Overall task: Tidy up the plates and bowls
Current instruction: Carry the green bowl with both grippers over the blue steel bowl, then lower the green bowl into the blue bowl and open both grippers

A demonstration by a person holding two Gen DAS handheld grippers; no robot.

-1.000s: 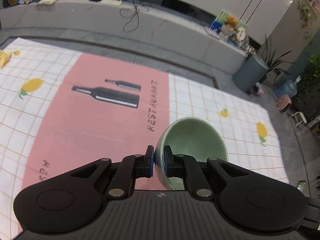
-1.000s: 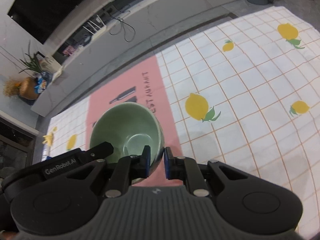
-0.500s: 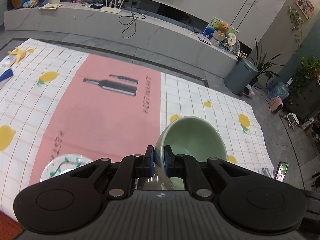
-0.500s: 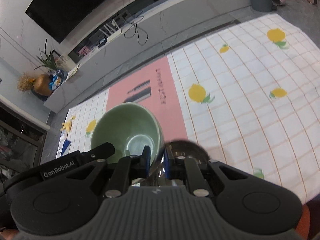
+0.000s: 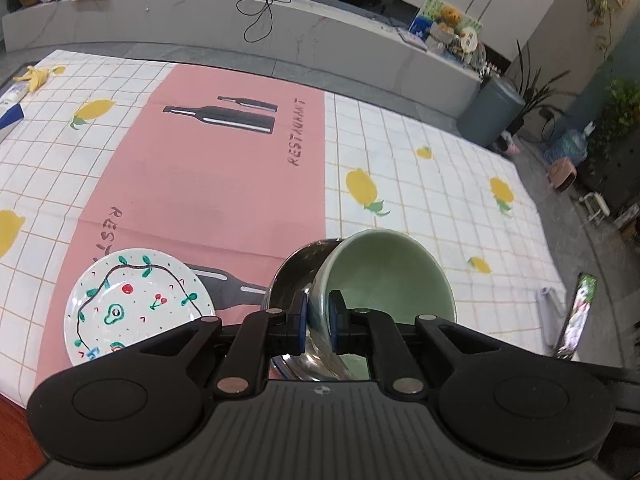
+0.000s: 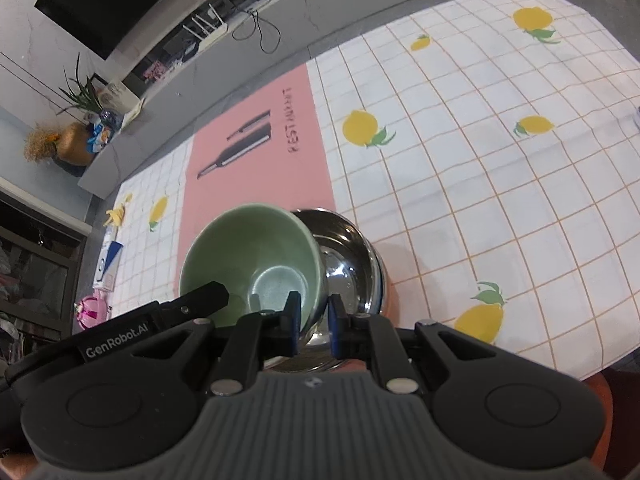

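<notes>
A pale green bowl (image 5: 384, 276) hangs tilted above the tablecloth, held by its rim from two sides. My left gripper (image 5: 318, 320) is shut on the rim's left side. My right gripper (image 6: 314, 320) is shut on the right side of the green bowl (image 6: 248, 256). The left gripper's black finger (image 6: 208, 294) shows at the far rim in the right wrist view. A shiny steel bowl (image 5: 294, 276) sits on the cloth just under and behind the green one, also visible as the steel bowl (image 6: 352, 256). A white painted plate (image 5: 136, 304) lies to the left.
The pink and lemon-checked tablecloth (image 5: 200, 184) covers the table. A phone (image 5: 576, 316) lies at its right edge. A banana peel (image 5: 34, 76) and a blue-white box (image 5: 10, 116) sit at the far left. The near table edge is just below the plate.
Both grippers have drawn back toward the near table edge with the green bowl between them. The steel bowl and the painted plate have come into view beneath.
</notes>
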